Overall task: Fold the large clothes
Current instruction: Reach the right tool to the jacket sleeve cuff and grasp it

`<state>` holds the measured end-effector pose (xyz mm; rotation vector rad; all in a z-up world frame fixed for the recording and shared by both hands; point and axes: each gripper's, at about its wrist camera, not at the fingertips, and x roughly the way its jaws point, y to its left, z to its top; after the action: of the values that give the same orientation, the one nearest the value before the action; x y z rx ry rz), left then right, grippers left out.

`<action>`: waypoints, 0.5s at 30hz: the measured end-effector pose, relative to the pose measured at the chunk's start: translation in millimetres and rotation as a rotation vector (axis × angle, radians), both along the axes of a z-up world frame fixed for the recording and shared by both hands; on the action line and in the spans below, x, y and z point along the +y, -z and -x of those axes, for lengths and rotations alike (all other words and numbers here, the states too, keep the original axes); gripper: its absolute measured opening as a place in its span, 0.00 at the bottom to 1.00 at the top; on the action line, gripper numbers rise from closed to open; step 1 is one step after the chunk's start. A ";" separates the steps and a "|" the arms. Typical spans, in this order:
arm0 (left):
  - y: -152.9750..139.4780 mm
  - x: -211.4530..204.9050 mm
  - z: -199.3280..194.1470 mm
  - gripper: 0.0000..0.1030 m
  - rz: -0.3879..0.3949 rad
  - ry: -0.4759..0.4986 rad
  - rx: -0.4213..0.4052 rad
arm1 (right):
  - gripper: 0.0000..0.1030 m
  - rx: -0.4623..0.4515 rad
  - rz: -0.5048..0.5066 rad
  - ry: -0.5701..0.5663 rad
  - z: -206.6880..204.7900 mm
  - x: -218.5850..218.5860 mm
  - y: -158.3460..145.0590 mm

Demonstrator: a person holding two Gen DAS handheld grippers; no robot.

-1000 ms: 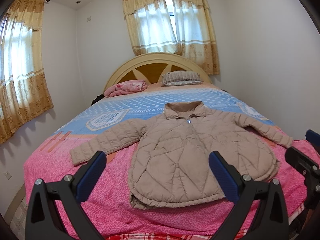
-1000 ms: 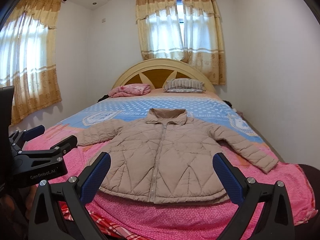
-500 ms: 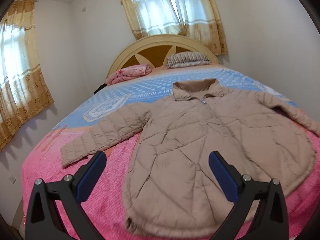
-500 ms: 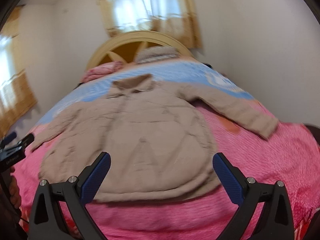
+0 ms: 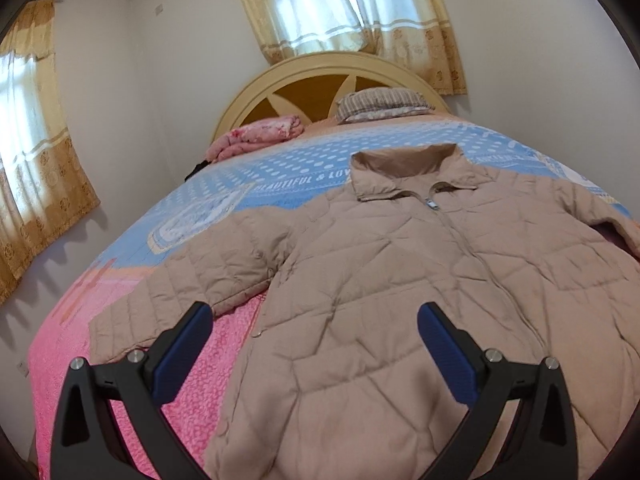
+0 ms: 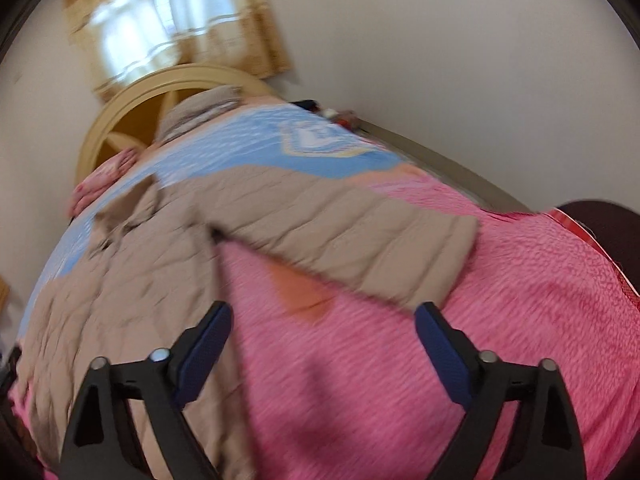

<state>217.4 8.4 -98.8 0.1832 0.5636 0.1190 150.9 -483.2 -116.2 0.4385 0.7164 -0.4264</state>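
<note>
A beige quilted jacket (image 5: 400,280) lies front up and zipped on the bed, collar toward the headboard, both sleeves spread out. My left gripper (image 5: 314,320) hovers open above the jacket's left side, near the armpit of its left sleeve (image 5: 192,284), with only air between the pads. The right wrist view is blurred and tilted. There my right gripper (image 6: 322,320) hangs over the pink cover just short of the right sleeve (image 6: 340,232). Its jaws are closing a little and hold nothing; the sleeve cuff (image 6: 448,256) lies beyond the right fingertip (image 6: 430,324).
The bedspread (image 5: 120,360) is pink near me and blue farther up. A striped pillow (image 5: 380,104) and a folded pink blanket (image 5: 256,136) lie by the cream headboard (image 5: 320,76). Walls stand close on both sides, with curtained windows (image 5: 316,4).
Both grippers moved closer and lower over the bed. The left came over the jacket's left side. The right swung and rolled toward the right sleeve, its jaws slightly narrower.
</note>
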 end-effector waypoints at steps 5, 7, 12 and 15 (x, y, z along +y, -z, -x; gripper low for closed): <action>16.4 8.7 -18.0 1.00 0.046 -0.029 0.060 | 0.74 0.047 -0.062 0.088 -13.9 -52.1 12.1; 22.1 7.2 -21.0 1.00 0.040 -0.033 0.083 | 0.67 0.066 -0.087 0.110 -21.4 -70.0 17.0; 23.7 6.3 -21.7 1.00 0.038 -0.027 0.085 | 0.63 0.129 -0.086 0.122 -36.4 -88.0 29.1; 22.0 5.5 -23.4 1.00 0.037 -0.025 0.080 | 0.62 0.169 -0.114 0.122 -44.7 -96.4 43.5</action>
<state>240.8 13.8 -120.8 0.1450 0.6479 0.1258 195.7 -579.7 -159.7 0.5594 0.8841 -0.5435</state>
